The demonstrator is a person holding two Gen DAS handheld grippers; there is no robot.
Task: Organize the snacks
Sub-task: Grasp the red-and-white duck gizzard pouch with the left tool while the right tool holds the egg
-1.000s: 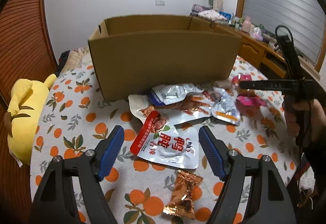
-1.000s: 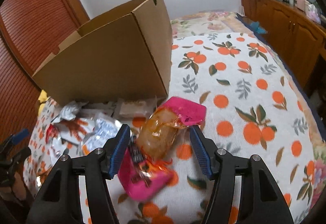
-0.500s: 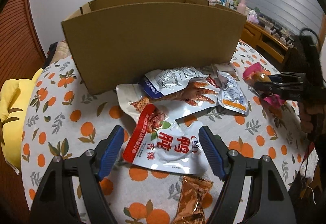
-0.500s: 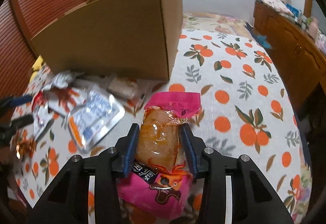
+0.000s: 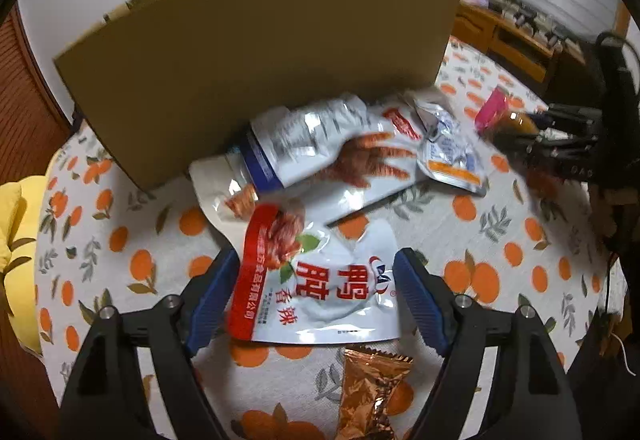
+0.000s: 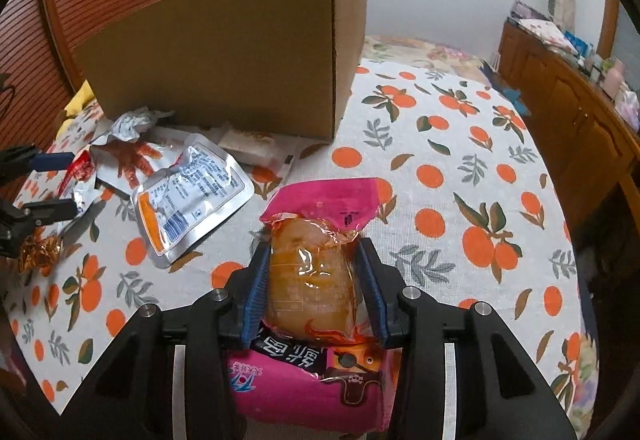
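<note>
Right gripper (image 6: 316, 294) clamped on pink pouch (image 6: 316, 280) (firm, centred): lift clear, carry over box (image 6: 224, 56) ahead-left w/o squeezing harder.

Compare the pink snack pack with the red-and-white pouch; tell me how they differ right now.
The pink pack is clamped between the right claw's pads; the red-and-white pouch lies flat on the cloth, with the open left claw around it, not pressing. The pink pack bulges with an orange-brown filling behind a clear window; the pouch looks flat and opaque, with big red characters. Both are sealed snacks outside the box.
</note>
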